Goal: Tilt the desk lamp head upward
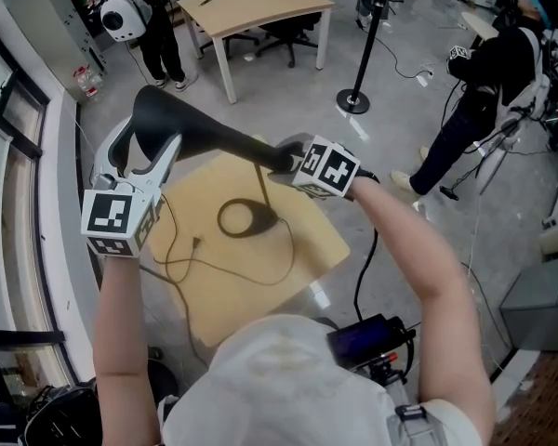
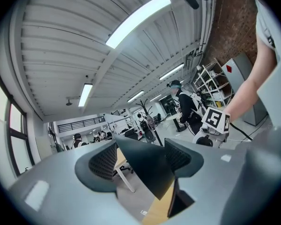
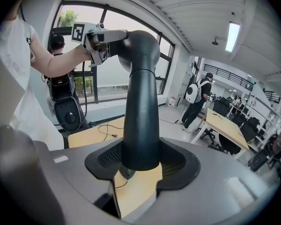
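Left fingers (image 2: 102,161): the ribbed pads of the left gripper (image 2: 143,157) are shown closed on the thin dark edge of the lamp head (image 2: 147,172).
Right fingers (image 3: 177,162): the pads of the right gripper (image 3: 140,161) are shown clamped round the lamp arm (image 3: 141,107), whose round section fills the gap between them.
Lamp head: it is held aloft at the left of the head view, over the near-left edge of the surface (image 1: 312,244).
Lamp arm: it is seen running from the right gripper's hold up to the curved head; the joint itself cannot be made out.
Lamp base (image 1: 246,219): the round foot is seen on the surface, near its middle, with the cable (image 1: 181,268) trailing off to the left.
Step in hand: the upward tilt itself is judged to be due, as both holds are set.
Method: the arm is best braced by the right gripper while the head is swung upward by the left in a slow arc about its joint, not pulled outward.
Caution: a hold on so thin an edge may slip, so the pads should be kept square to it. The base should be watched for lifting and the cable for snagging.
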Motion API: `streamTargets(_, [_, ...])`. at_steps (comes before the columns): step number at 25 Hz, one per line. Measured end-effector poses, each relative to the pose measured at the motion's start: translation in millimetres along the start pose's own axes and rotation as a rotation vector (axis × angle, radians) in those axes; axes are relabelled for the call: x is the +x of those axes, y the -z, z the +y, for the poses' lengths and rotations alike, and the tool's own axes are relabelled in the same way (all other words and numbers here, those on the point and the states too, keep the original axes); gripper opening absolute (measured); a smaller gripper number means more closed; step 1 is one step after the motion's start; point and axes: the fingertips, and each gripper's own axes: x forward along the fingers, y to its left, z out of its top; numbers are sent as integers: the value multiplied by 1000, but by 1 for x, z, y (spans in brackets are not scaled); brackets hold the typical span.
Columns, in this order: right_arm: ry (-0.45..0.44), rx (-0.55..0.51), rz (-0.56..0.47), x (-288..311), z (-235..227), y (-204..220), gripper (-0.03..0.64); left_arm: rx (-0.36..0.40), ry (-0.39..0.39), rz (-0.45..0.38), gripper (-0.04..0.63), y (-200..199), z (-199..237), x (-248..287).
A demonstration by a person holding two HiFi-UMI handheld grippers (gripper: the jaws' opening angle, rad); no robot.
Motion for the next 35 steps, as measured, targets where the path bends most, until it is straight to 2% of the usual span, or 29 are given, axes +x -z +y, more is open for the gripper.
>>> streamTargets(10, [12,31,-9,5,2,-1,229,101,-3,-25,319,-30,-14,5])
streamTargets(22, [4,51,-26,11,-1,-5,227,156,13,-56,319,-64,-34,15])
streamTargets(31, [5,45,-38,16,1,-5,227,168,-13,-23,319,-60,-35,14])
streamTargets(35, [8,15,-49,16,5,-8,232,125,-19,-26,319,-59,-30,9])
